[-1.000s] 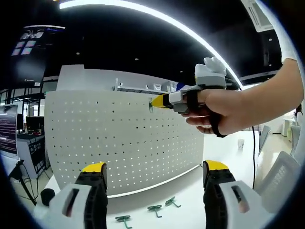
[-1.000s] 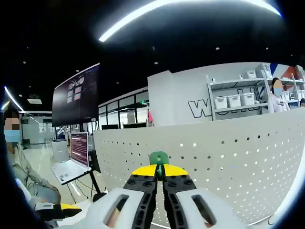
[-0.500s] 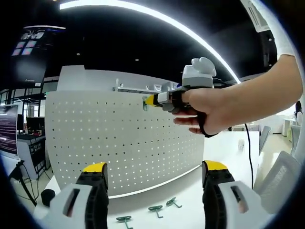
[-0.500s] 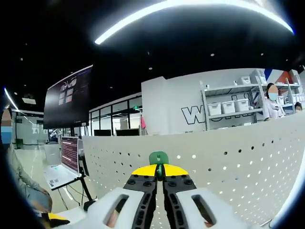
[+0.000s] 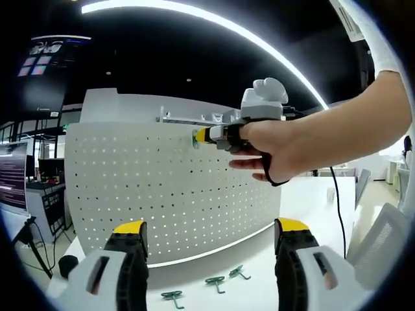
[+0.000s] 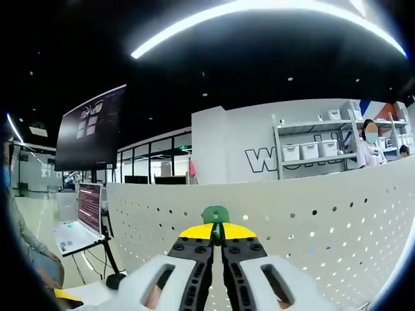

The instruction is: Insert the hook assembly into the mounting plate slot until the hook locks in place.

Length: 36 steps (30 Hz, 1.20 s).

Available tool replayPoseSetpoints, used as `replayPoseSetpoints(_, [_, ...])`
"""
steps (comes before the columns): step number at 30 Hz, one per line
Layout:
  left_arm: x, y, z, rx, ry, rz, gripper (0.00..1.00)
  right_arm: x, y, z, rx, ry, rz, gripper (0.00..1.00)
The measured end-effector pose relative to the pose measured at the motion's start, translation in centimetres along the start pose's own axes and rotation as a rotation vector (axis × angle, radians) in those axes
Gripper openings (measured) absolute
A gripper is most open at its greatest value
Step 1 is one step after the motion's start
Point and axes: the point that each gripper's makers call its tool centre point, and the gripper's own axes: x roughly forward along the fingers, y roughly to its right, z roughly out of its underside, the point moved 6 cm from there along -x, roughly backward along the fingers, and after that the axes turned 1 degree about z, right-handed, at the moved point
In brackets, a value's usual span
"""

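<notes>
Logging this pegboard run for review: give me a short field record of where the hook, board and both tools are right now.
board: white pegboard, upright on the white table
right tool: shut on green hook, at the board's top edge
left tool: open, holding nothing
spare hooks: three, green, lying on the table below the board
hook locked: cannot tell

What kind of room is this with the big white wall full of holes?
Probably an office or lab used as a test workshop. A white pegboard stands on a table with spare green hooks lying at its foot, shelves of storage bins line the back wall, and a big dark screen hangs overhead.
</notes>
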Motion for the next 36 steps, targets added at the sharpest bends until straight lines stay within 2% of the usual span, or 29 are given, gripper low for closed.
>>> replayPoseSetpoints(11, [-0.1, -0.2, 0.4, -0.016, -0.01, -0.007, 0.82, 1.1, 0.5, -0.1, 0.02, 0.007, 0.013, 0.01])
replayPoseSetpoints(21, [-0.2, -0.5, 0.5, -0.024, -0.016, -0.017, 0.82, 1.7, 0.3, 0.7, 0.032, -0.015, 0.027, 0.01])
replayPoseSetpoints(30, [-0.3, -0.6, 0.6, -0.035, -0.013, -0.021, 0.81, 2.0, 0.0, 0.9, 0.038, -0.022, 0.098, 0.01])
replayPoseSetpoints(36, [-0.3, -0.5, 0.7, -0.041, -0.015, -0.012, 0.81, 2.2, -0.4, 0.9, 0.083, -0.038, 0.167, 0.01])
